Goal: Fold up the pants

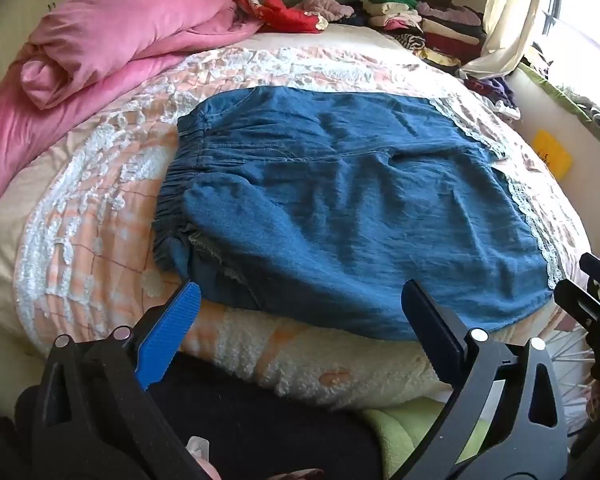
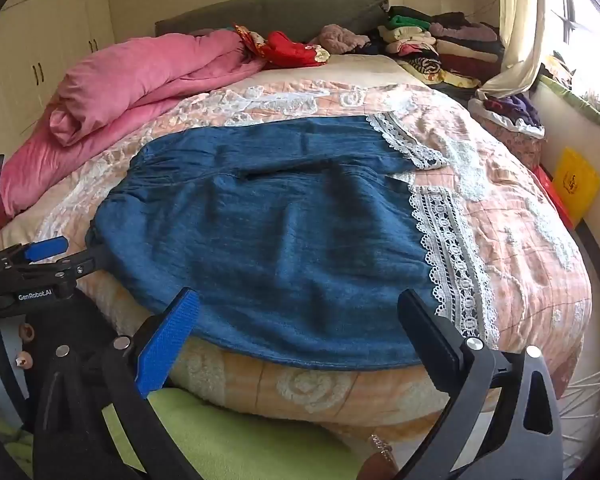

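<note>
Far left: rumpled pink duvet (image 1: 100, 36) on the bed with peach lace-patterned quilt (image 1: 100, 216). Centre: blue denim lace-trimmed pants (image 1: 340, 208) lie flat on the quilt, waistband left, near edge at the mattress edge. Left gripper (image 1: 300, 312) and right gripper (image 2: 296, 320) hover near it, fingers apart, holding nothing. Far right: stacked folded clothes (image 2: 452, 48).

Nothing stands between my spread fingers (image 1: 182, 308) and the pants (image 1: 340, 208) on the bed (image 1: 80, 216), though the pink duvet (image 1: 112, 44) blocks the far left and stacked clothes (image 1: 432, 24) the far right.
</note>
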Motion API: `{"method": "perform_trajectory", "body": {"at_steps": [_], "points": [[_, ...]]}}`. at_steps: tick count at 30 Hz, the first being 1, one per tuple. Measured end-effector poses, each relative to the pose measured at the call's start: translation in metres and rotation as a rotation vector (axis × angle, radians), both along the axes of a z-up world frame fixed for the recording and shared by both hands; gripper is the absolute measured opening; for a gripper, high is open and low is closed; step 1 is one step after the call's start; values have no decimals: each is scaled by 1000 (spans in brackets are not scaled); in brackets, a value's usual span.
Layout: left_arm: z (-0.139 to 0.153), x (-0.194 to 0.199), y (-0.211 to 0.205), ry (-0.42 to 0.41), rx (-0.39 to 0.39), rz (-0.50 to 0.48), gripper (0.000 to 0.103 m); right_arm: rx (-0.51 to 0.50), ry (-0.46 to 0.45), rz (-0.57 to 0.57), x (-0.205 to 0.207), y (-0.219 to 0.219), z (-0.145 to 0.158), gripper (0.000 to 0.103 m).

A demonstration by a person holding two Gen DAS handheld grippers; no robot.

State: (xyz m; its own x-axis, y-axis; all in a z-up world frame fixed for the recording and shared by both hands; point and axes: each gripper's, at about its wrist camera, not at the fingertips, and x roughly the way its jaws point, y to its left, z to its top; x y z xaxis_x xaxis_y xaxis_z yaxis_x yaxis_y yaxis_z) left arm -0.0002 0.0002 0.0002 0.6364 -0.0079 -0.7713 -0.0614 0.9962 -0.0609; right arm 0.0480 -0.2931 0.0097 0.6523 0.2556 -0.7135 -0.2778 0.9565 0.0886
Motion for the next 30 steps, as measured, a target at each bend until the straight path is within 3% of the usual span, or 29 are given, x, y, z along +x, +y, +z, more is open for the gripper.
{"method": "perform_trajectory", "body": {"at_steps": [30], "points": [[7, -3, -3, -12, 1, -6, 94, -8, 8, -3, -1, 3, 1, 99]]}}
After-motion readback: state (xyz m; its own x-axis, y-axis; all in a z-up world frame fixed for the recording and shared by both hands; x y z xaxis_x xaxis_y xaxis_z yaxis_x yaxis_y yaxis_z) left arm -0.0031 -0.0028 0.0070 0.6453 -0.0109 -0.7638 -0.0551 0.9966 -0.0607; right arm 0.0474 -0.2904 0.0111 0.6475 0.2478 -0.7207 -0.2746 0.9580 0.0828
